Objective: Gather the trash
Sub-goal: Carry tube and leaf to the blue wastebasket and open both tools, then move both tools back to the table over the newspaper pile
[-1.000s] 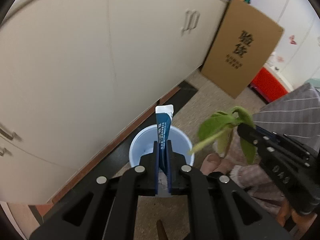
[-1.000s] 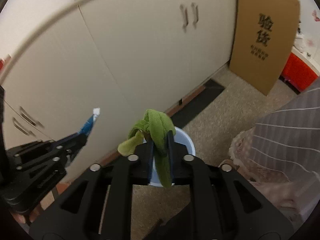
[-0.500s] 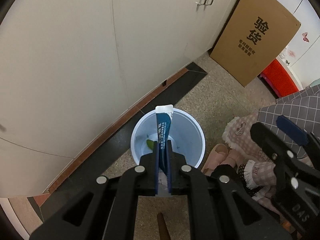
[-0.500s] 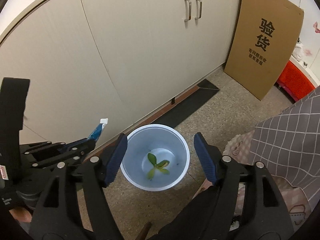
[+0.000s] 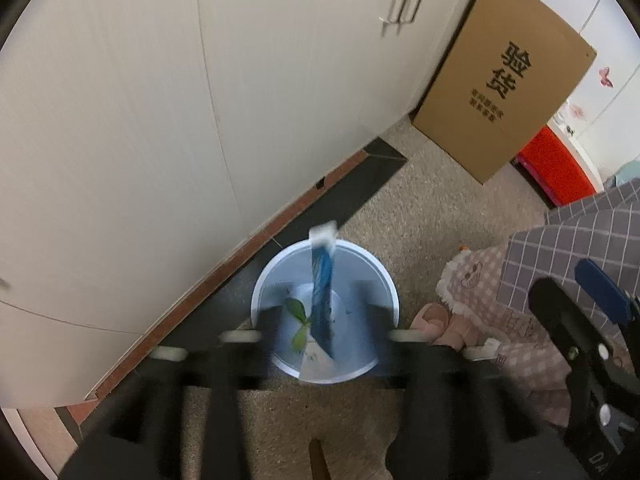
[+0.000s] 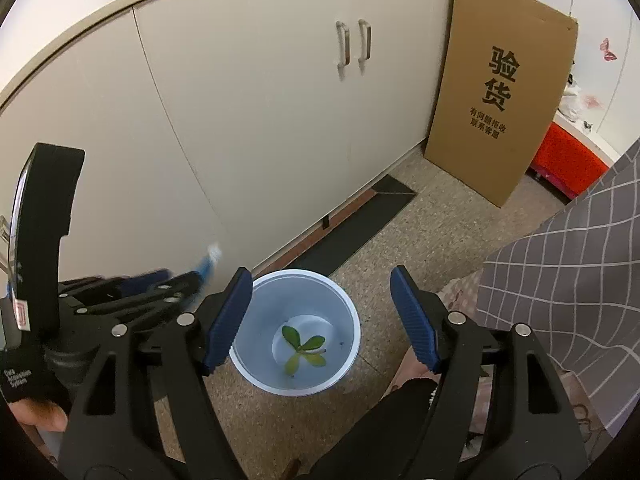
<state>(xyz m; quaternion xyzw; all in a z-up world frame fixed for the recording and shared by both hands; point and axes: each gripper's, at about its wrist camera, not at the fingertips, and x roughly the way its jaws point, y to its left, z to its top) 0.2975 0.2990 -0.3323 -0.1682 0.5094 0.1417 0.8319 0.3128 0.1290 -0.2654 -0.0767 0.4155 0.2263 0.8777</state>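
Left gripper (image 5: 322, 316), blurred, is seen above the bin (image 5: 384, 280); its jaws have just been opening and stand wide, with the blue sachet (image 5: 322, 300) loose between them, touched by neither, over the bin's mouth. Right gripper (image 6: 322, 312) is held over the same bin with jaws wide and nothing between them. A green leaf sprig (image 6: 302, 346) is seen lying on the bin's floor.

Even, soft indoor light with faint shadows; fisheye bending curves the cabinet doors (image 6: 248, 128) toward dark corners. The left gripper (image 5: 320, 320) is motion-blurred.
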